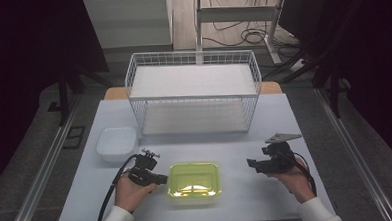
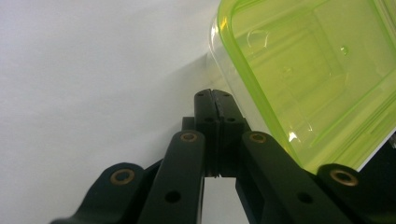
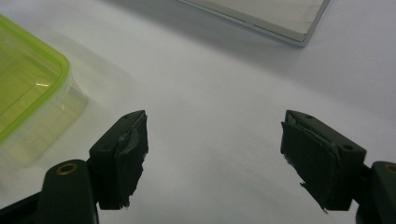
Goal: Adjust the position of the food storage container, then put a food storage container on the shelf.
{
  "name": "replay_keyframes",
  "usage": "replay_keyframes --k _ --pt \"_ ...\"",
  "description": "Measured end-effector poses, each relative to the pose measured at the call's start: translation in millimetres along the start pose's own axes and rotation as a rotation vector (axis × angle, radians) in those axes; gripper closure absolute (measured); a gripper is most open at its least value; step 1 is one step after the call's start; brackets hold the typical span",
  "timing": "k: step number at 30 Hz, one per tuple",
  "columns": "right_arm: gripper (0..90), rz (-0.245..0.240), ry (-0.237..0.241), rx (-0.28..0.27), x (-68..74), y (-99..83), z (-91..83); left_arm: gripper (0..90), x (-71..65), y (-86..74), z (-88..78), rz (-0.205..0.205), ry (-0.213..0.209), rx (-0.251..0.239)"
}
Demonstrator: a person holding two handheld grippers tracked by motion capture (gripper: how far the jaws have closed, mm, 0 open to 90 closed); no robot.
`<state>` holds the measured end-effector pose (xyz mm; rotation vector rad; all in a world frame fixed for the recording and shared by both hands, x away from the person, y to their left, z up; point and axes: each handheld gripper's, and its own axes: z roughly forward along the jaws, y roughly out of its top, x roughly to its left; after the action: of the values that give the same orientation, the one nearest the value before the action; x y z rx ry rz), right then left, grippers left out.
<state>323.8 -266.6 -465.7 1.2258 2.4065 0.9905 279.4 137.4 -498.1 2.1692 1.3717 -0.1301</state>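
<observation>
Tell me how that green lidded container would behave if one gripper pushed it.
The green lidded container looks like clear rigid plastic and seems empty, so it is probably light. Low, wide and flat on the smooth white table, it would likely slide rather than tip. Its glossy walls may be slippery.

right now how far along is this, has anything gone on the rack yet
Nothing looks done: both shelves of the wire rack are bare. The green-lidded container and the white tub sit on the table. The left hand-held gripper is shut beside the green container, gripping nothing; the right hand-held gripper hangs open over bare table. Any grasping and placing is still ahead.
</observation>
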Motion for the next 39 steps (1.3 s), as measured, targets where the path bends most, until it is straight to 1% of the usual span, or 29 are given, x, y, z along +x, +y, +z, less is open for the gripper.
replay_keyframes --k 7,10,12,14,15,16,17,19,22,24,25,26,27,28,29,32,35,37,39 --pt "22.9 0.004 -0.006 -0.005 0.9 0.3 -0.6 89.3 -3.6 -0.8 1.4 0.01 -0.011 0.001" --pt "22.5 0.003 -0.009 -0.005 1.2 0.6 -0.4 88.6 -1.8 -1.1 0.0 0.012 -0.006 -0.006" --pt "22.0 0.003 -0.015 -0.006 0.9 1.1 -1.1 86.9 1.8 -2.1 -3.6 -0.004 0.0 -0.038" --pt "21.8 0.01 -0.014 -0.021 0.5 1.8 -3.2 85.6 4.6 -3.7 -8.4 -0.038 0.006 -0.088" --pt "21.6 0.012 -0.013 -0.029 0.4 2.0 -4.0 84.2 6.2 -4.5 -11.6 -0.042 0.011 -0.108" --pt "21.4 0.018 -0.011 -0.033 0.8 2.2 -4.9 81.0 7.7 -5.7 -15.3 -0.042 0.012 -0.134" --pt "21.1 0.014 -0.01 -0.042 1.2 2.2 -5.4 76.2 8.6 -6.3 -18.0 -0.035 0.017 -0.141" --pt "20.5 0.011 -0.004 -0.047 2.5 2.3 -6.2 67.2 8.6 -7.6 -23.2 -0.034 0.022 -0.171" --pt "19.4 0.013 0.008 -0.059 5.6 3.4 -7.9 54.3 8.8 -9.9 -28.8 -0.041 0.028 -0.192" --pt "18.7 0.02 0.023 -0.08 7.6 4.4 -9.6 45.2 8.7 -11.4 -31.7 -0.056 0.022 -0.208" --pt "18.5 0.032 0.033 -0.09 8.9 5.1 -10.7 42.2 8.9 -11.8 -33.2 -0.061 0.017 -0.215" --pt "18.4 0.03 0.035 -0.095 9.3 5.7 -11.5 39.1 9.9 -12.2 -35.4 -0.054 0.014 -0.216" --pt "17.8 0.031 0.034 -0.101 10.5 6.3 -11.9 36.6 10.1 -12.4 -36.3 -0.055 0.009 -0.22" --pt "17.6 0.029 0.03 -0.101 10.9 6.5 -12.2 35.3 10.5 -12.7 -37.5 -0.056 0.006 -0.225" --pt "17.6 0.026 0.036 -0.1 11.8 6.5 -11.8 33.4 10.7 -13.0 -38.5 -0.061 0.003 -0.235" --pt "17.6 0.023 0.037 -0.096 12.6 6.3 -10.9 32.9 12.0 -13.9 -40.1 -0.063 0.011 -0.239" --pt "17.5 0.024 0.044 -0.088 13.9 6.1 -9.6 32.1 13.6 -14.7 -41.1 -0.07 0.006 -0.242" --pt "17.7 0.033 0.061 -0.084 15.5 6.6 -9.8 31.4 14.6 -14.9 -41.6 -0.074 0.002 -0.244" --pt "18.2 0.047 0.062 -0.07 18.3 7.8 -10.9 30.7 14.7 -15.0 -41.9 -0.08 -0.005 -0.246"
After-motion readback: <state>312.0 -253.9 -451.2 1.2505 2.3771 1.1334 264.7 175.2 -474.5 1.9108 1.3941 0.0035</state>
